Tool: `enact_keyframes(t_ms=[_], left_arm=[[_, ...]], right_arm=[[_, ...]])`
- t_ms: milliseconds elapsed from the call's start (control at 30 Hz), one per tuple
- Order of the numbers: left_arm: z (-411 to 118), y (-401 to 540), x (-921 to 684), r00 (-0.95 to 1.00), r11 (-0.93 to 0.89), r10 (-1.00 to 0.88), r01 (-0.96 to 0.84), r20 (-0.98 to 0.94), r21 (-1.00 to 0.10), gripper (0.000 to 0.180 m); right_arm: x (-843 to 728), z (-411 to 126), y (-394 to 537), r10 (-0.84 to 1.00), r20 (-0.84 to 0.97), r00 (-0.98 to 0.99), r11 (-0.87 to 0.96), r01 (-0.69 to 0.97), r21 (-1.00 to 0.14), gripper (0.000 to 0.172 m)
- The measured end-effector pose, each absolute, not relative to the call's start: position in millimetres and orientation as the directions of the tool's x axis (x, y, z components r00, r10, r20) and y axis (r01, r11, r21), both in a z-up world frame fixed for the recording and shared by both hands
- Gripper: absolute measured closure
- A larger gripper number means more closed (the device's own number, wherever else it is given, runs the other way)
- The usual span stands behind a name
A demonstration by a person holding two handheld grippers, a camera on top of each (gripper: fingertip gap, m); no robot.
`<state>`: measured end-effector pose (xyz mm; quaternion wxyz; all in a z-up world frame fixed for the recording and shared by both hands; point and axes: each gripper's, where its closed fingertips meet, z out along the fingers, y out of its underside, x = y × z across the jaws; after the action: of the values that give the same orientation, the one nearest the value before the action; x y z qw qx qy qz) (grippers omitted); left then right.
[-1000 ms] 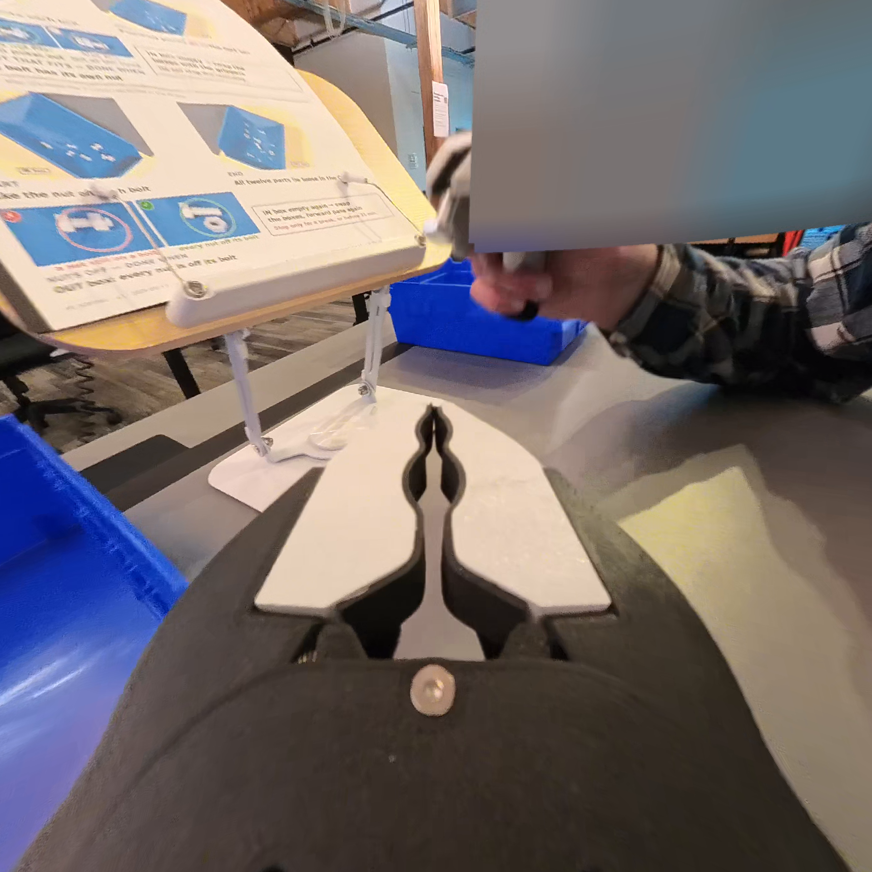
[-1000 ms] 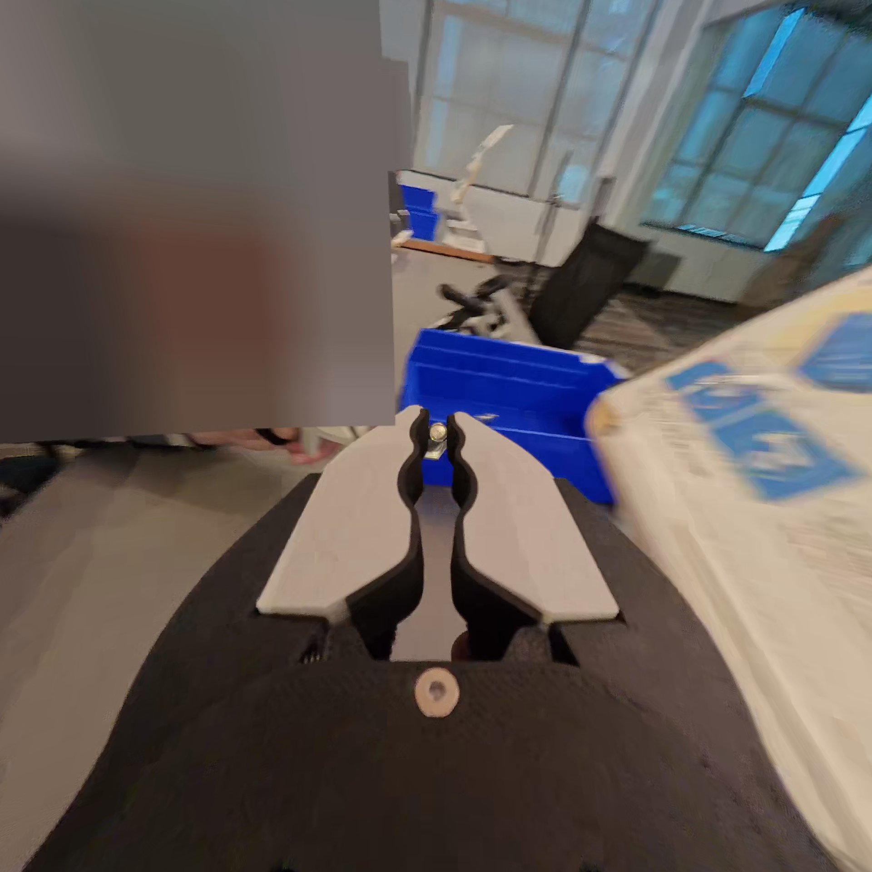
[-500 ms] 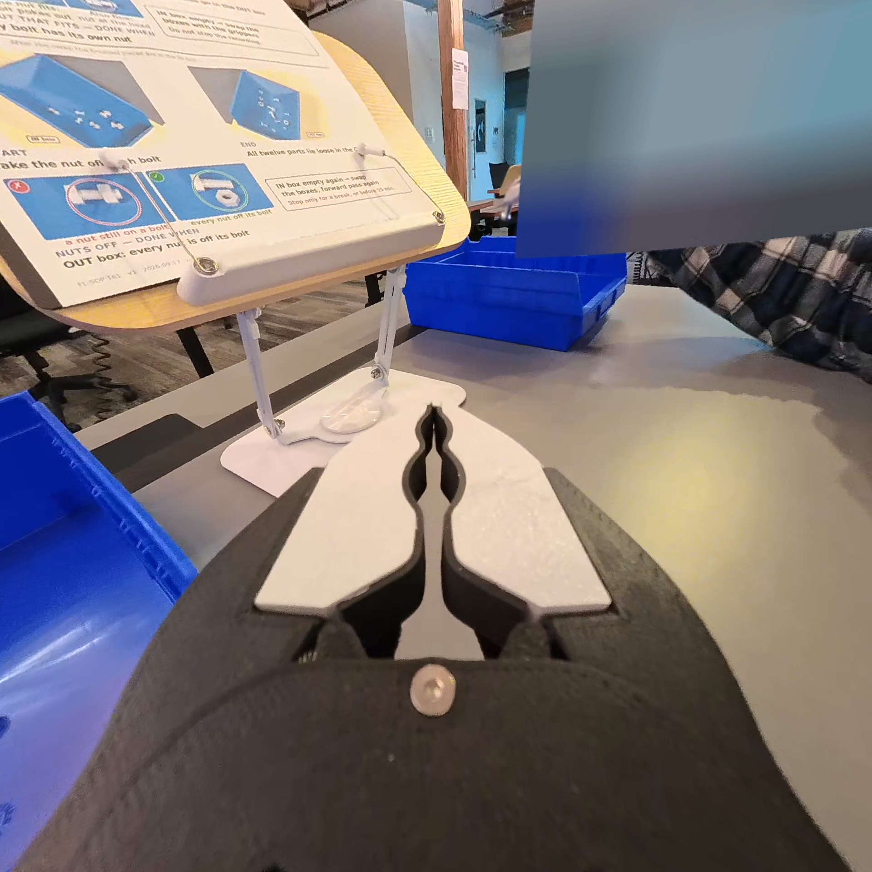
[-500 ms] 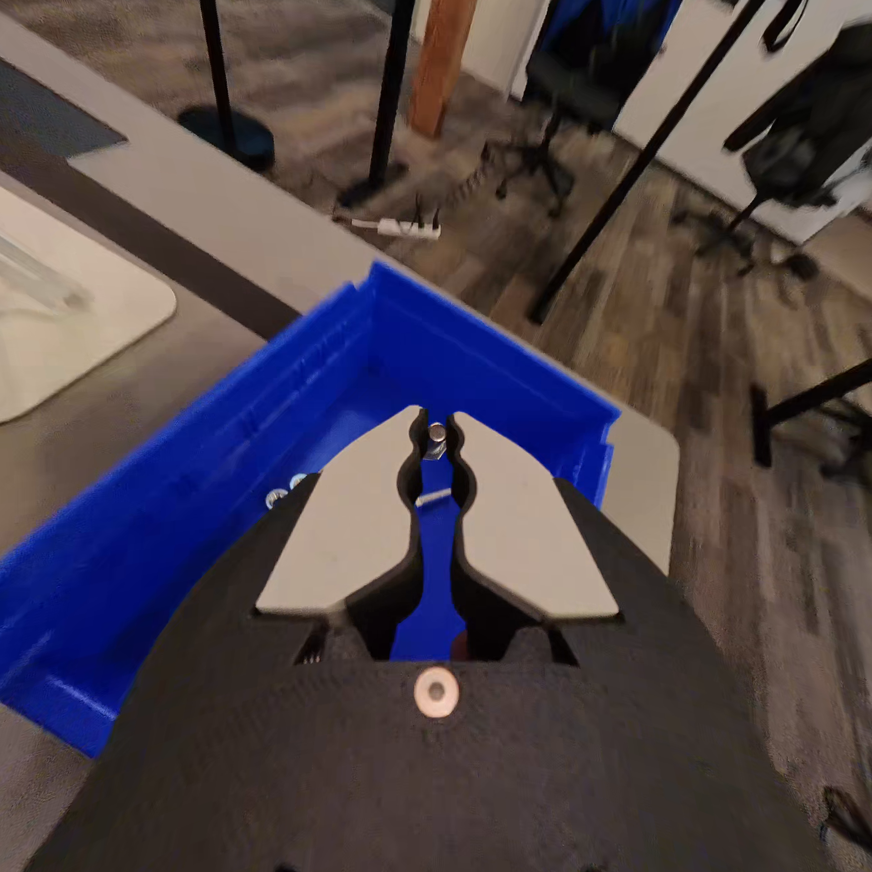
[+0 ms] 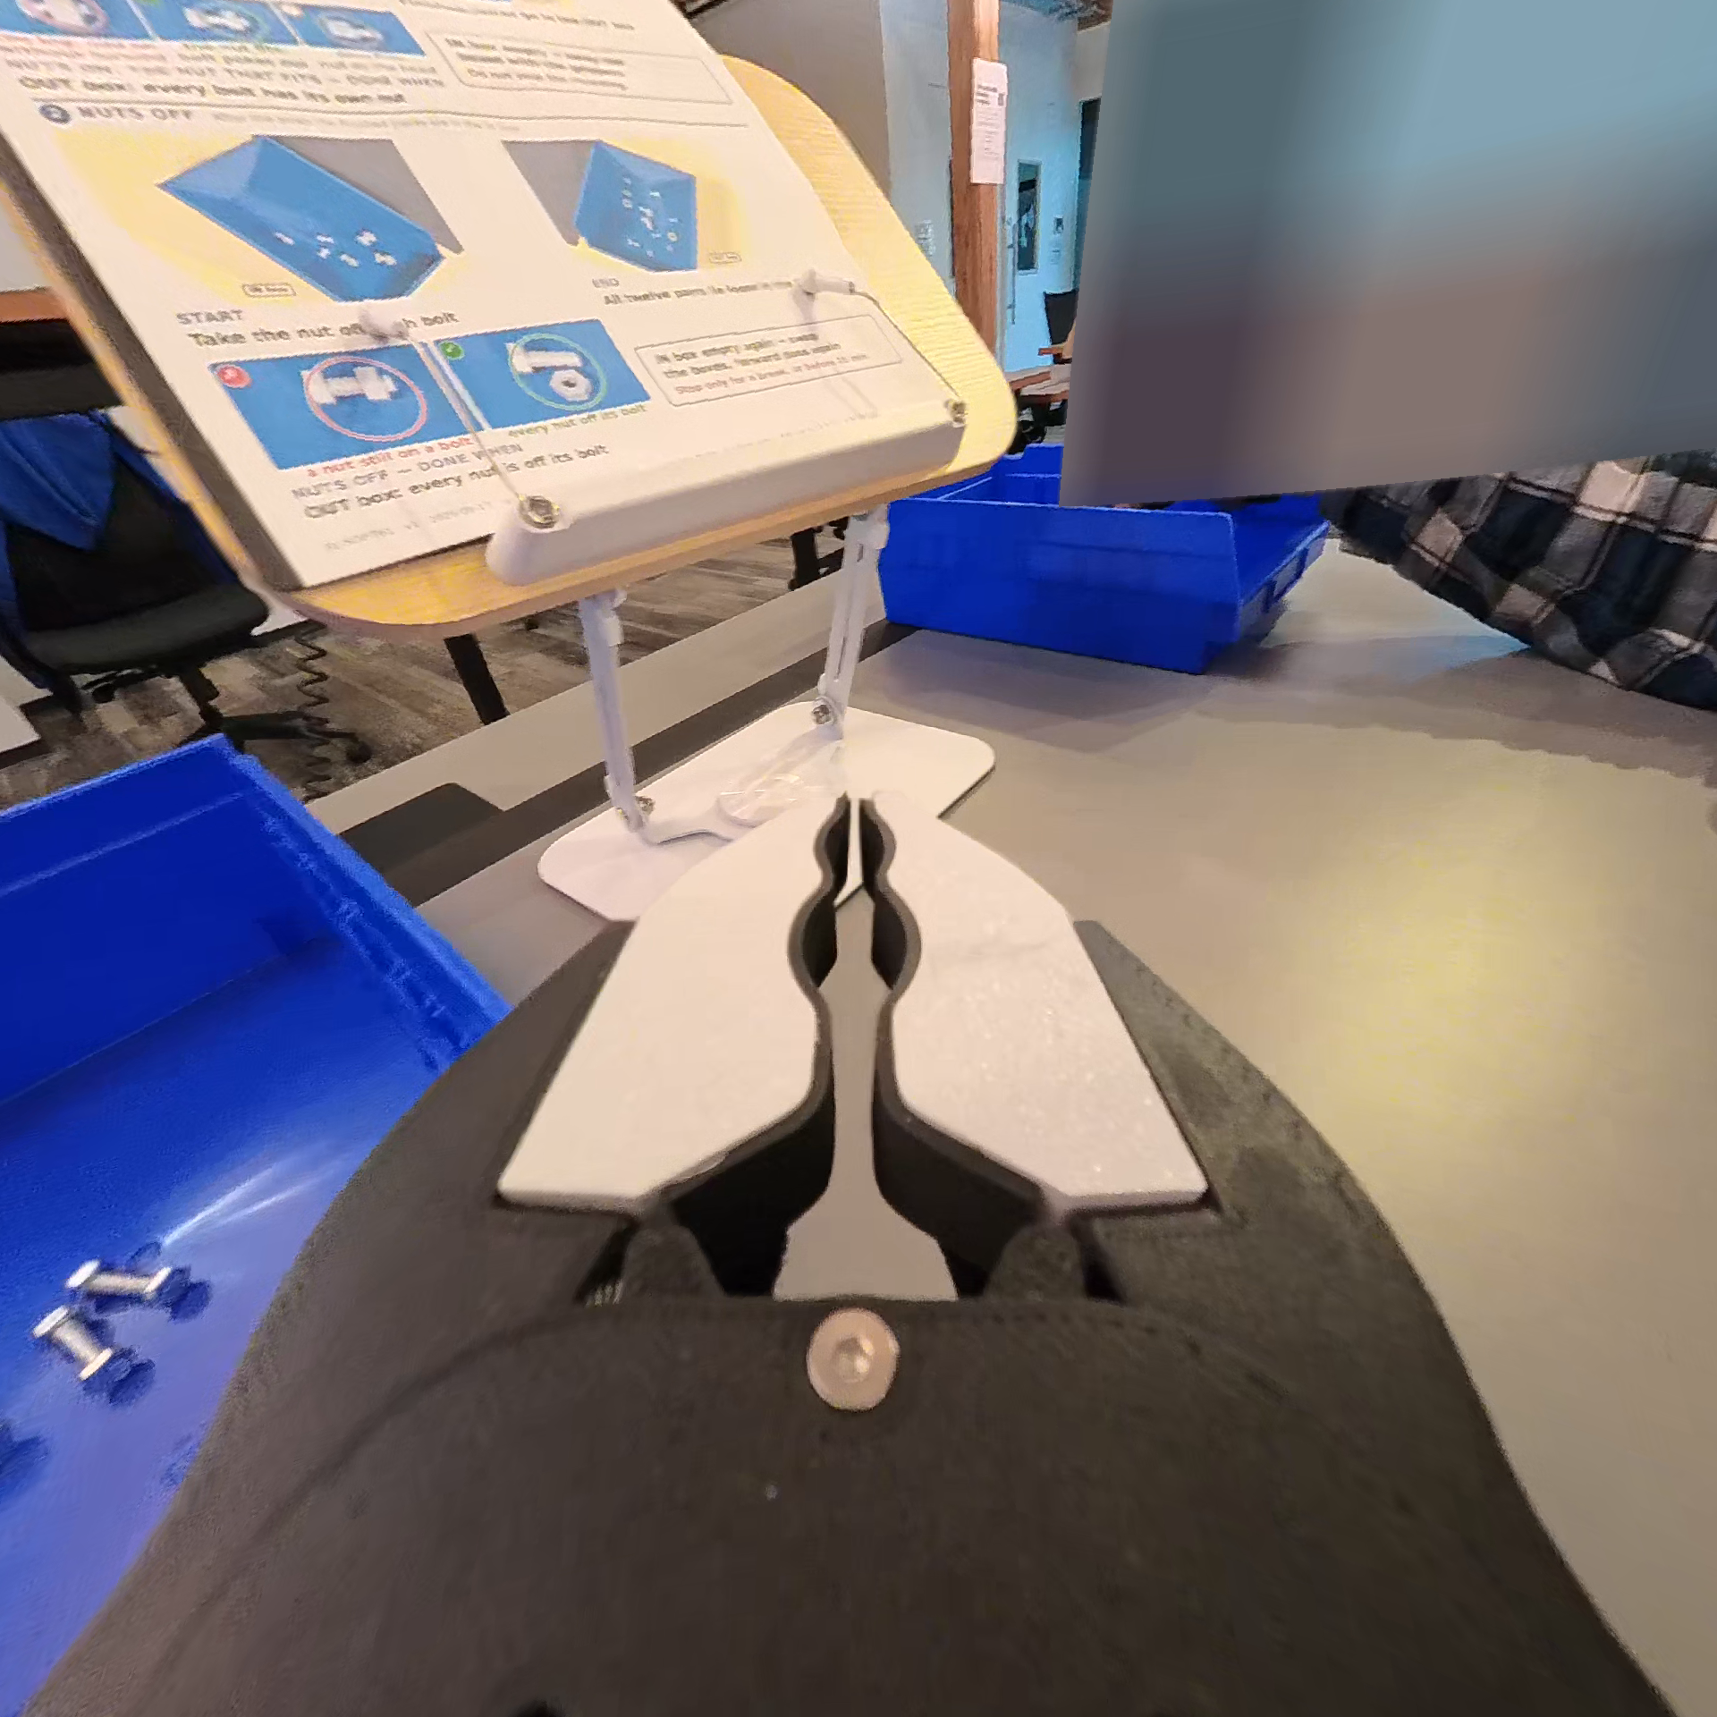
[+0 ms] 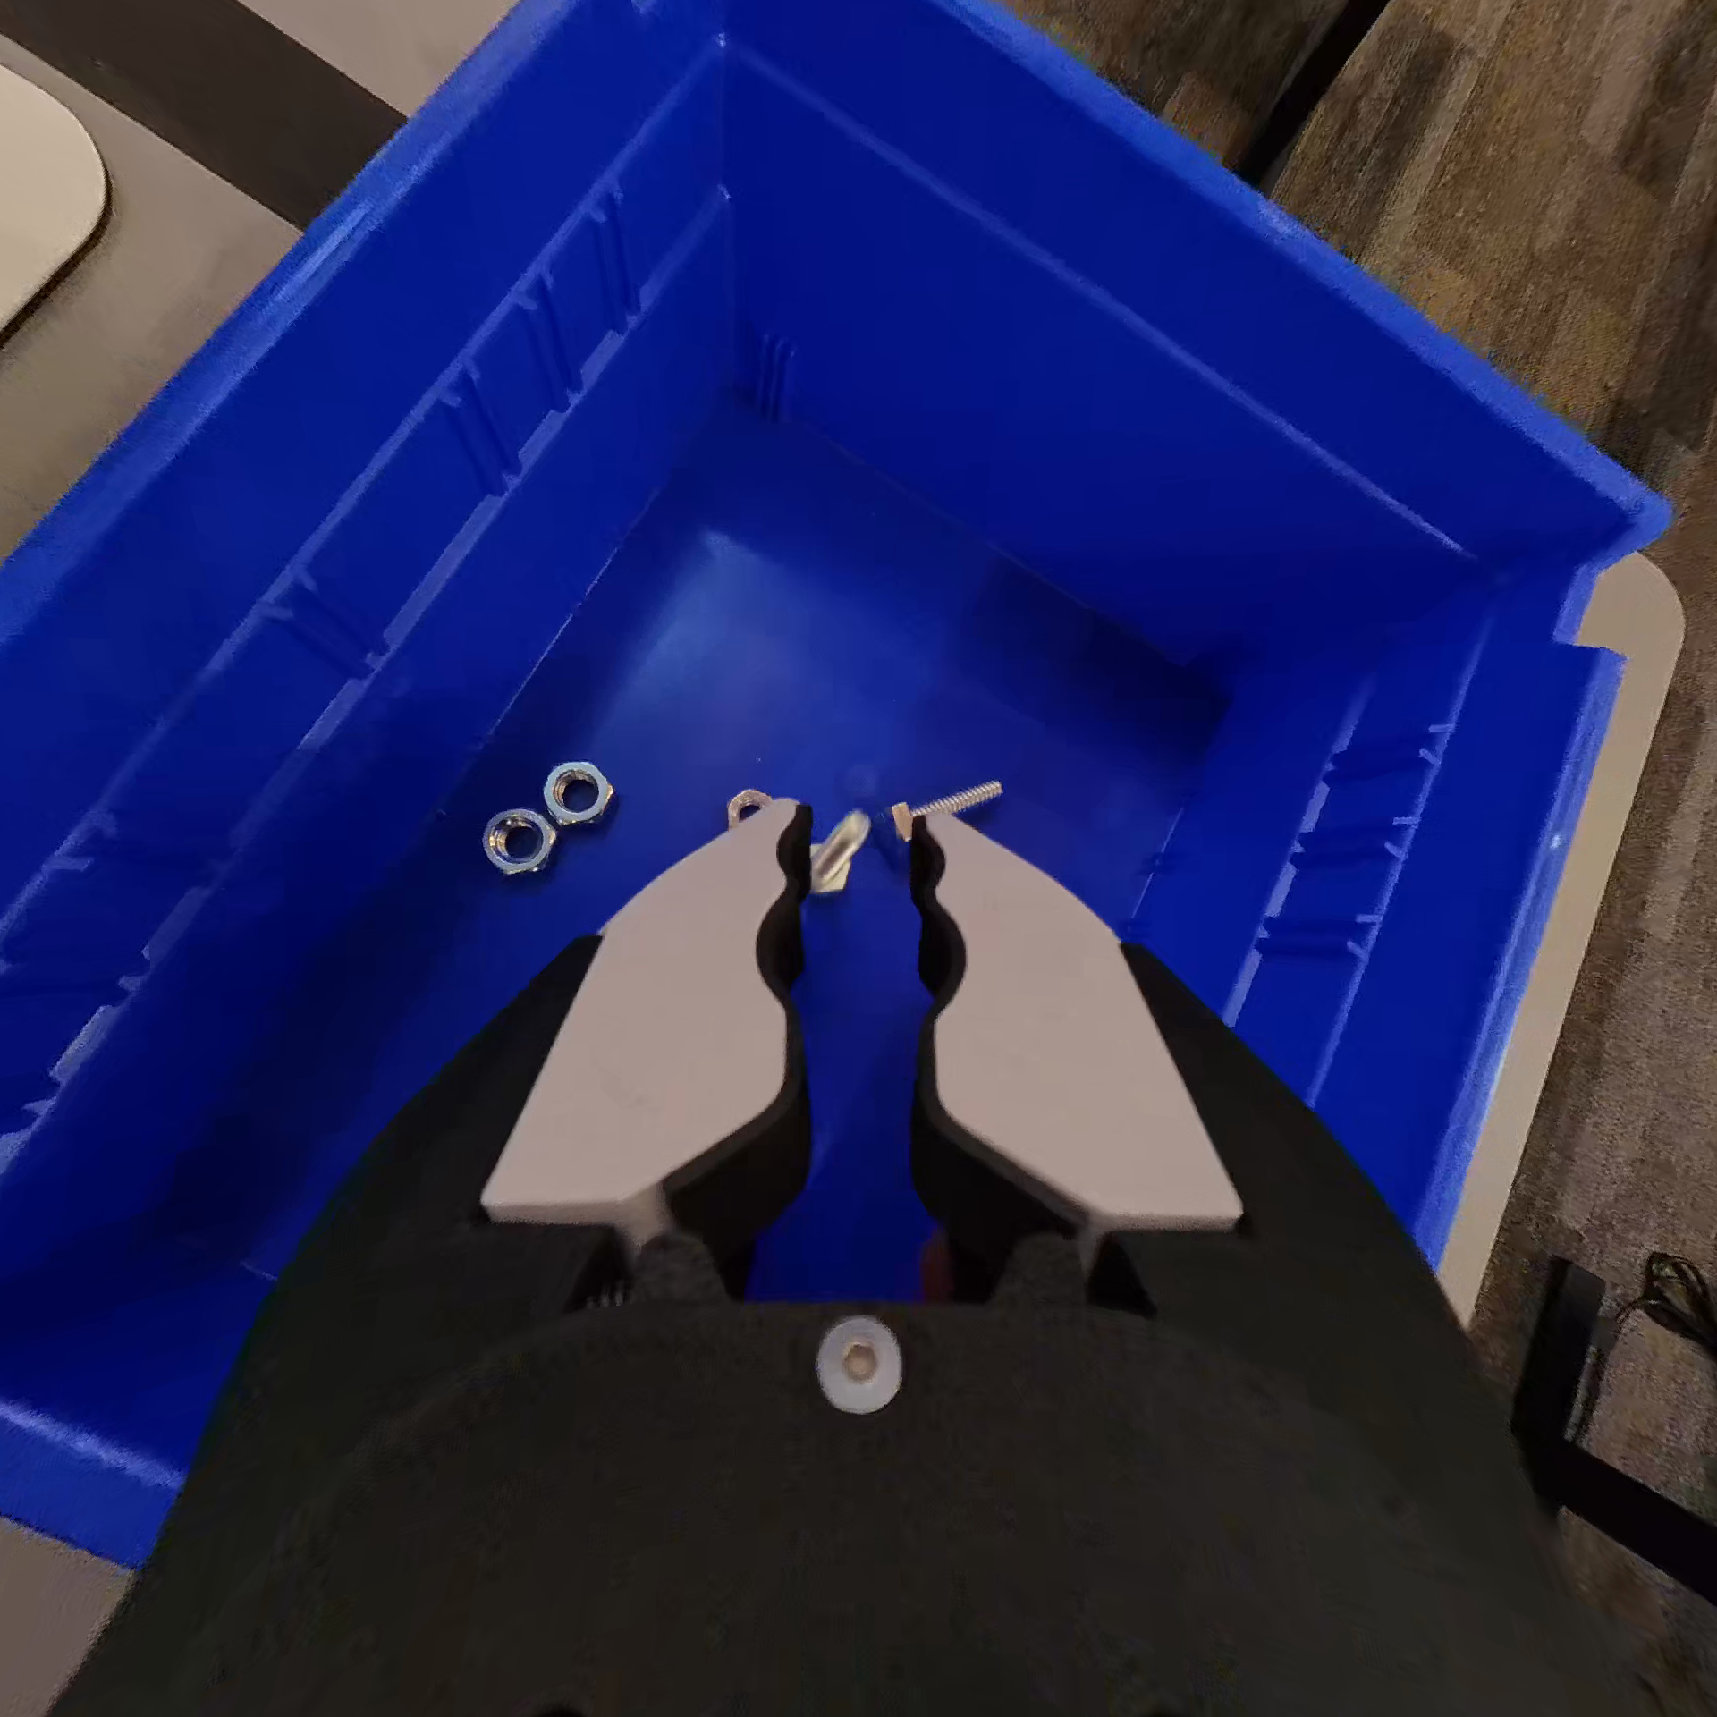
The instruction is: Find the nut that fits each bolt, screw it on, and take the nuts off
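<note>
My right gripper [image 6: 859, 827] hangs spread over the deep blue plastic bin [image 6: 1161, 353], a blurred silvery piece [image 6: 836, 859] loose between its fingers among steel hex nuts [image 6: 520, 844] (loose-parts box, I judge), while my left gripper [image 5: 855, 813] idles pressed together, empty.

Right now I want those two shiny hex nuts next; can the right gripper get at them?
Probably yes: the right gripper hangs open inside the blue bin, and nothing covers the two nuts just to its left.

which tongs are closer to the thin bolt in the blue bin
Right. The right tongs hang open just above the thin bolt; the left tongs point at the white stand base, outside that bin.
</note>
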<state>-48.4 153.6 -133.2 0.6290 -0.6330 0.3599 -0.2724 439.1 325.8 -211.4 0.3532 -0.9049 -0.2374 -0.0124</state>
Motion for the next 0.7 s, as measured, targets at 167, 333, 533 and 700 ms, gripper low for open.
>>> enact_keyframes(t_ms=[167, 333, 533, 700], left_arm=[[-136.5, 182.3, -89.2, 0.748, -0.003, -0.641, -0.224, -0.17, -0.975, 0.163], [-153.2, 228.5, -165.6, 0.87, -0.243, -0.402, -0.401, -0.284, -0.884, 0.158], [-209.2, 271.1, -214.7, 0.92, -0.602, -0.366, -0.349, -0.14, -0.718, 0.157], [-243.6, 294.2, -235.8, 0.939, -0.755, -0.321, -0.332, -0.123, -0.565, 0.156]], right_arm=[[438.9, -195.0, 325.1, 0.407, 0.25, 0.878, -0.607, 0.465, -0.644, 0.151], [424.2, -171.0, 321.8, 0.43, 0.284, 0.857, -0.545, 0.497, -0.675, 0.151], [407.1, -156.6, 318.6, 0.46, 0.318, 0.829, -0.497, 0.537, -0.682, 0.154], [396.6, -147.1, 315.5, 0.477, 0.326, 0.817, -0.465, 0.548, -0.695, 0.156]])
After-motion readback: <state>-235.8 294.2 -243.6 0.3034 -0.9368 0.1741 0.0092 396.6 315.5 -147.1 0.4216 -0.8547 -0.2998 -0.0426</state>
